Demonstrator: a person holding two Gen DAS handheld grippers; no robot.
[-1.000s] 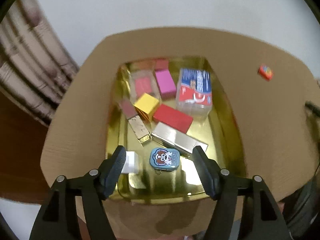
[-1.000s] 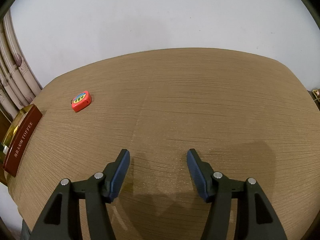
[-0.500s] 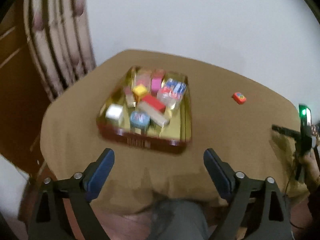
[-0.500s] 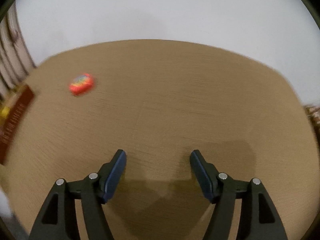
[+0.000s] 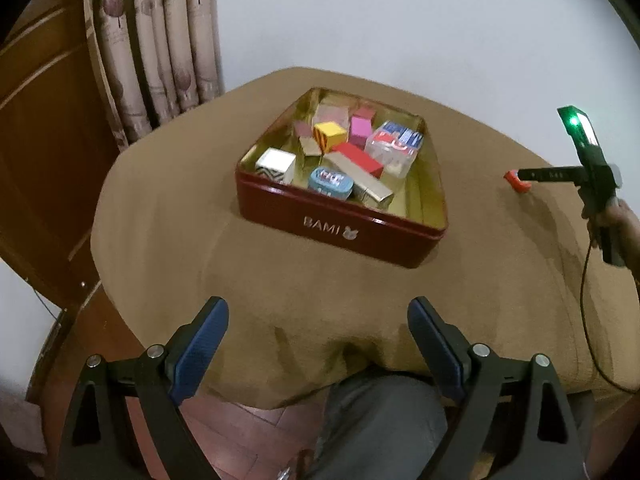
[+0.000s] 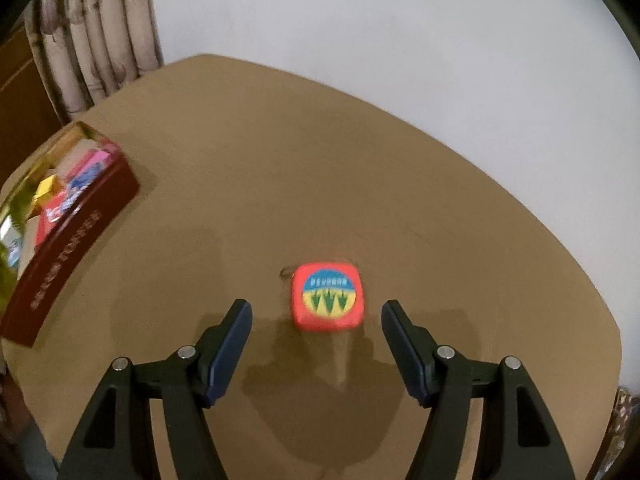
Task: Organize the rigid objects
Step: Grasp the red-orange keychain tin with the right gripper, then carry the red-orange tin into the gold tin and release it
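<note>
A dark red tin [image 5: 340, 228] with a gold inside stands on the brown table; it holds several small boxes, among them a yellow cube [image 5: 330, 134], a red box [image 5: 358, 159] and a round blue tin [image 5: 331, 181]. My left gripper [image 5: 318, 320] hangs open over the table's near edge, well back from the tin. A small red tape measure [image 6: 327, 297] lies flat on the table just ahead of my right gripper [image 6: 316, 322], whose open jaws stand either side of it and apart from it. In the left wrist view the right gripper [image 5: 536, 176] hovers over the tape measure [image 5: 516, 181].
The tin [image 6: 68, 248] sits to the left of the tape measure in the right wrist view. A curtain [image 5: 156, 40] and a wooden door [image 5: 44, 112] stand behind the table at the left. A person's grey-clad leg [image 5: 380, 420] is below the table's near edge.
My left gripper has pulled back from over the tin to the table's near edge and its jaws have widened. My right gripper has swung left to the tape measure, which now lies before its jaws.
</note>
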